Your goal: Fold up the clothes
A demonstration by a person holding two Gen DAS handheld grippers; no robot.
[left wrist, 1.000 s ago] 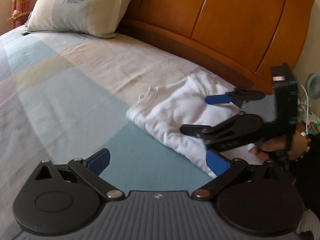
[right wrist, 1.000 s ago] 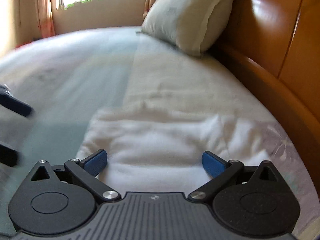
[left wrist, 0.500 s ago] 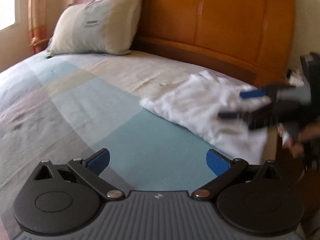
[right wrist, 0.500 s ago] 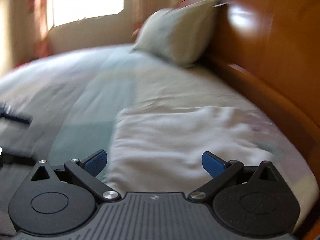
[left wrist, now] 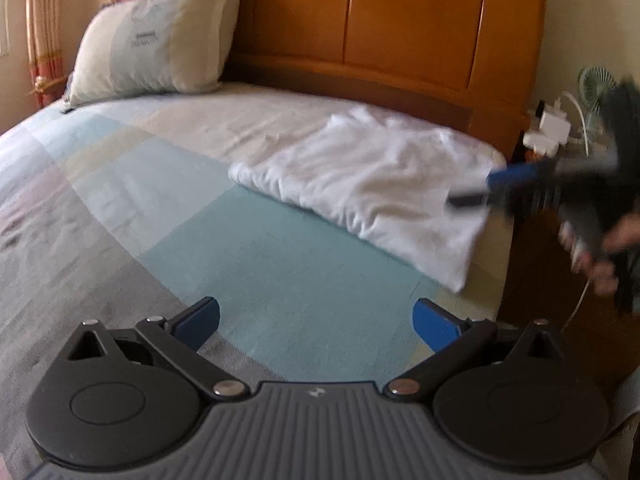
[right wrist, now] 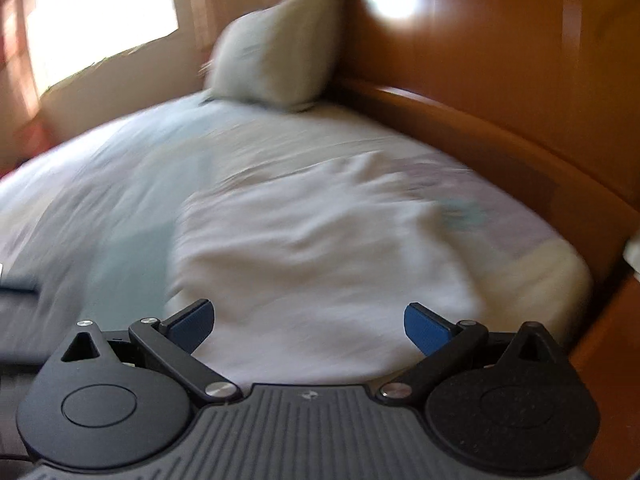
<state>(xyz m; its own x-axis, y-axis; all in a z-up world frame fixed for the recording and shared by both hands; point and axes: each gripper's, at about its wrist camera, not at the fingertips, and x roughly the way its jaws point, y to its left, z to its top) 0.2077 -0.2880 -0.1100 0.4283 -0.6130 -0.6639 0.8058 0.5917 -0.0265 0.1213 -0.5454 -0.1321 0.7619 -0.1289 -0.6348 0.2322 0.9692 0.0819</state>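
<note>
Left wrist view
Left claw (left wrist: pixel 316 318): its blue-padded fingers are standing wide apart with nothing between them, hovering over the teal patch of the bed (left wrist: pixel 168 184).
Folded white garment (left wrist: pixel 372 184): it is lying flat on the bedspread toward 1 o'clock from the left claw, well apart from it, near the bed's corner beside the headboard; its near corner is reaching toward the bed's edge.
Right claw (left wrist: pixel 480 188): it is showing blurred at 3 o'clock, its blue tip and dark lower finger just over the garment's right edge; the fingers are looking slightly parted, holding no cloth.
Hand (left wrist: pixel 600 248): it is gripping the right tool's handle at the far right, blurred.
Pillow (left wrist: pixel 156 48): it is leaning against the headboard at 11 o'clock.
Wooden headboard (left wrist: pixel 400 28): it is spanning the top from 12 to 2 o'clock.
Small green fan (left wrist: pixel 596 86): it is standing beyond the bed at 2 o'clock, next to white plugs and cables (left wrist: pixel 550 130).
Curtain (left wrist: pixel 44 28): it is hanging at the far left, at 10 o'clock.

Right wrist view
Right claw (right wrist: pixel 308 322): its two blue pads are spread wide and empty, hanging just above the near edge of the garment.
Folded white garment (right wrist: pixel 320 248): it is filling the middle of the blurred frame, straight ahead at 12 o'clock, lying on the bed (right wrist: pixel 120 168).
Pillow (right wrist: pixel 280 52): it is propped at 12 o'clock against the wooden headboard (right wrist: pixel 500 60).
Window (right wrist: pixel 100 16): it is glowing bright at 10 o'clock.
</note>
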